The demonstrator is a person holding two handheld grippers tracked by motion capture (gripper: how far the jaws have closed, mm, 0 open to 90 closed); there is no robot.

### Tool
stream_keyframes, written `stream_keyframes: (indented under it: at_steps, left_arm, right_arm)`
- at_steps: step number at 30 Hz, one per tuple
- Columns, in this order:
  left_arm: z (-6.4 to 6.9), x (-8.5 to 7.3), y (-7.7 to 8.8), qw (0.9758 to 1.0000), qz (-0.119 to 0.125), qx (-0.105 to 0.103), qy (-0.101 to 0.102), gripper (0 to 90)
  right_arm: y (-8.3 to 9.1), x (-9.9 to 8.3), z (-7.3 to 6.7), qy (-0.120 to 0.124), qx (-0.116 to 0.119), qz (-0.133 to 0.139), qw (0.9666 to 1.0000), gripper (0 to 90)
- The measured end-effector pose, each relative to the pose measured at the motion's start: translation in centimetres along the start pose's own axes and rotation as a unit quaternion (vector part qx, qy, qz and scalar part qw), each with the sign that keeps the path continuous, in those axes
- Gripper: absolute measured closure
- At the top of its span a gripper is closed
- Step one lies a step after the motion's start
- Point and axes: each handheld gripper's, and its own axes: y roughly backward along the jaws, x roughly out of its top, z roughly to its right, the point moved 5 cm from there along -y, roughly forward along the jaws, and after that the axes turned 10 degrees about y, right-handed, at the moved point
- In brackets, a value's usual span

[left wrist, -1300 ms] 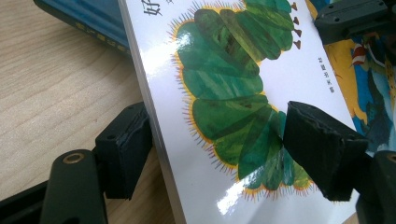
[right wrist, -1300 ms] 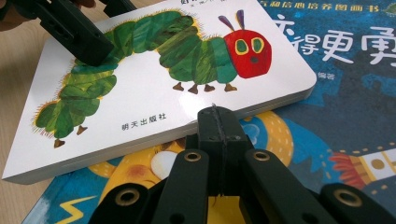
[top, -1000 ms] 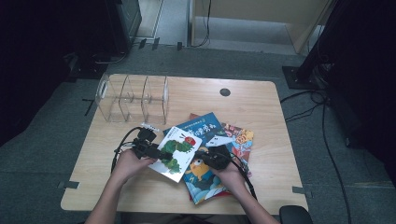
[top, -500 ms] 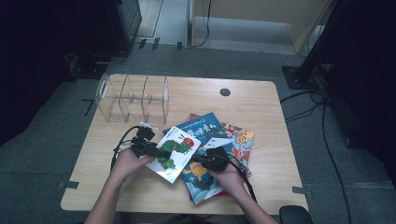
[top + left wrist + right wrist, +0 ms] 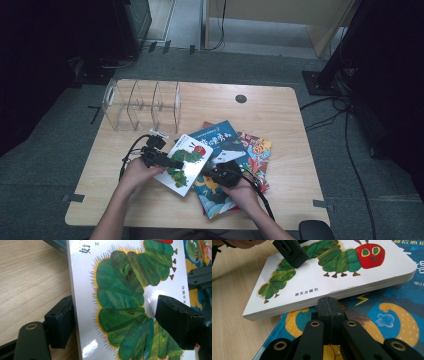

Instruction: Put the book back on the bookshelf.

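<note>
Books number three: left hand-held gripper [image 5: 172,164] clamps the caterpillar book [image 5: 186,156], right hand-held gripper [image 5: 209,175] closed empty.

High view: overhead, facing forward-down, far. Both gripper views: low, close; all share caterpillar book [image 5: 184,162].

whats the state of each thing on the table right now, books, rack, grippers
caterpillar book: closed, one edge lifted, resting on the blue book
blue book: closed, flat, on top of the stack
orange book: closed, flat, partly covered
clear rack: upright, empty
left gripper: jaws astride the caterpillar book's edge
right gripper: shut, tip against the caterpillar book's edge
</note>
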Motion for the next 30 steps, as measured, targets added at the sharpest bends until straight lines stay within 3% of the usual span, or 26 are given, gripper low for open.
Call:
stream_keyframes:
  at_steps: [3, 6, 8, 11, 17, 24, 26, 28, 29, 30]
  left_arm:
    - [0.1, 0.2, -0.2, 1.0000, -0.001, -0.002, 0.007, 16.8]
    - [0.2, 0.3, 0.0, 0.9999, -0.006, 0.011, 0.008, 17.4]
    - [0.5, 0.5, 0.4, 0.9997, 0.004, 0.024, 0.003, 18.5]
    - [0.8, 0.8, 1.6, 0.9991, 0.026, 0.035, 0.006, 27.7]
    - [1.7, 1.2, 2.9, 0.9982, 0.001, 0.060, 0.003, 36.5]
    - [3.2, 1.9, 5.1, 0.9992, -0.008, 0.040, 0.004, 46.6]
    - [3.8, 2.2, 5.4, 0.9999, -0.011, 0.007, 0.009, 48.7]
    - [4.8, 2.4, 5.4, 0.9981, -0.026, -0.054, 0.013, 57.5]
    - [5.4, 2.4, 5.2, 0.9974, -0.036, -0.062, 0.008, 60.3]
    - [5.9, 2.5, 4.9, 0.9983, -0.041, -0.042, -0.003, 60.3]
  right_arm:
    - [0.0, 0.0, 0.0, 0.001, 0.000, -0.002, 1.0000, 90.0]
    - [-0.1, 0.1, 0.0, 0.003, -0.002, -0.004, 1.0000, 90.0]
    - [-0.2, 0.2, 0.0, 0.002, -0.003, -0.005, 1.0000, 90.0]
    - [-0.2, 0.2, 0.0, 0.007, -0.003, -0.005, 1.0000, 90.0]
    - [-0.2, 0.2, 0.0, 0.007, 0.000, -0.006, 1.0000, 90.0]
    - [-0.1, 0.2, 0.2, -0.001, 0.006, -0.009, 0.9999, 90.0]
    - [-0.1, 0.2, 0.3, -0.001, 0.007, -0.008, 0.9999, 90.0]
    - [-0.1, 0.2, 0.3, -0.001, 0.008, -0.008, 0.9999, 90.0]
    - [-0.2, 0.2, 0.2, 0.005, 0.002, -0.003, 1.0000, 90.0]
    - [-0.2, 0.2, 0.2, 0.005, 0.002, -0.003, 1.0000, 90.0]
